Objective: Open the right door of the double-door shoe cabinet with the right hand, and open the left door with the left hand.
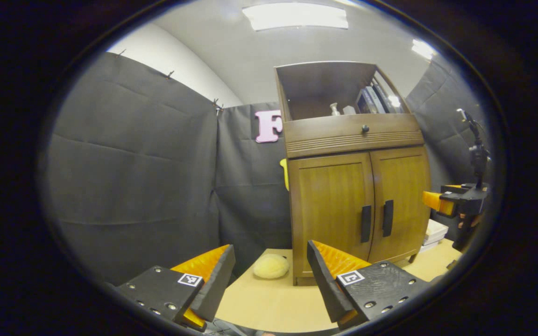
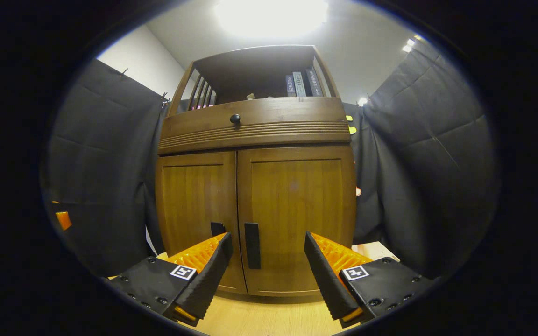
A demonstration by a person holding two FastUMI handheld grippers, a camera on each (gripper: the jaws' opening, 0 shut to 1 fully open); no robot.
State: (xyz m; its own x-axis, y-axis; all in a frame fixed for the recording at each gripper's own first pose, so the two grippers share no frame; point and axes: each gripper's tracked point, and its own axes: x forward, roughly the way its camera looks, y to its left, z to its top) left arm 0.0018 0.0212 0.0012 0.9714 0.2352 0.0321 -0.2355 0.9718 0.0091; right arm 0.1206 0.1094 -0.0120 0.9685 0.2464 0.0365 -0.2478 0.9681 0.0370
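Observation:
A wooden shoe cabinet [image 1: 353, 205] [image 2: 255, 186] stands on a light wooden table, both doors closed. The right door [image 2: 297, 219] [image 1: 402, 200] carries a dark vertical handle [image 2: 251, 245] [image 1: 387, 218]; the left door [image 2: 196, 210] [image 1: 332, 210] has its own handle [image 1: 365, 223] [image 2: 216, 228], partly hidden in the right gripper view. My right gripper [image 2: 268, 252] is open, close in front of the right door's handle, not touching it. My left gripper [image 1: 269, 261] is open, farther back and left of the cabinet. The right gripper [image 1: 453, 200] also shows at the far right of the left gripper view.
A drawer with a round knob [image 2: 235, 118] sits above the doors, and an open shelf with books [image 2: 299, 84] above that. A pale fluffy ball [image 1: 271, 266] lies on the table [image 1: 269, 303] left of the cabinet. A white stack [image 1: 435, 232] lies to its right. Black cloth walls surround.

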